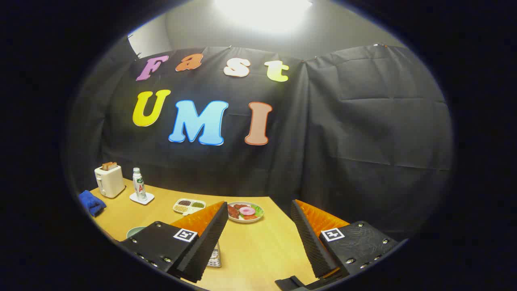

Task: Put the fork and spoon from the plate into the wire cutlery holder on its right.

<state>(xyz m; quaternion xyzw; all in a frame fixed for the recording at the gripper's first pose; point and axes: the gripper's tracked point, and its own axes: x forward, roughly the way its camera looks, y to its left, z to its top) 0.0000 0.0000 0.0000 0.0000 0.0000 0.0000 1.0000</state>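
The gripper (258, 238) has two big wedge-shaped fingers (210, 242) with bumpy ribbed inner faces, spread wide apart. Each has a little square black-and-white marker (185, 235) and small shiny screws (350, 261).

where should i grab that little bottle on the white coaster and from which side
Grip the bottle around its straight body, below the narrower cap, coming in level from the table's near side. It stands upright on the coaster, and the toaster stands close beside it, so a frontal approach looks safest. The gripper is open, well short of it, holding nothing.
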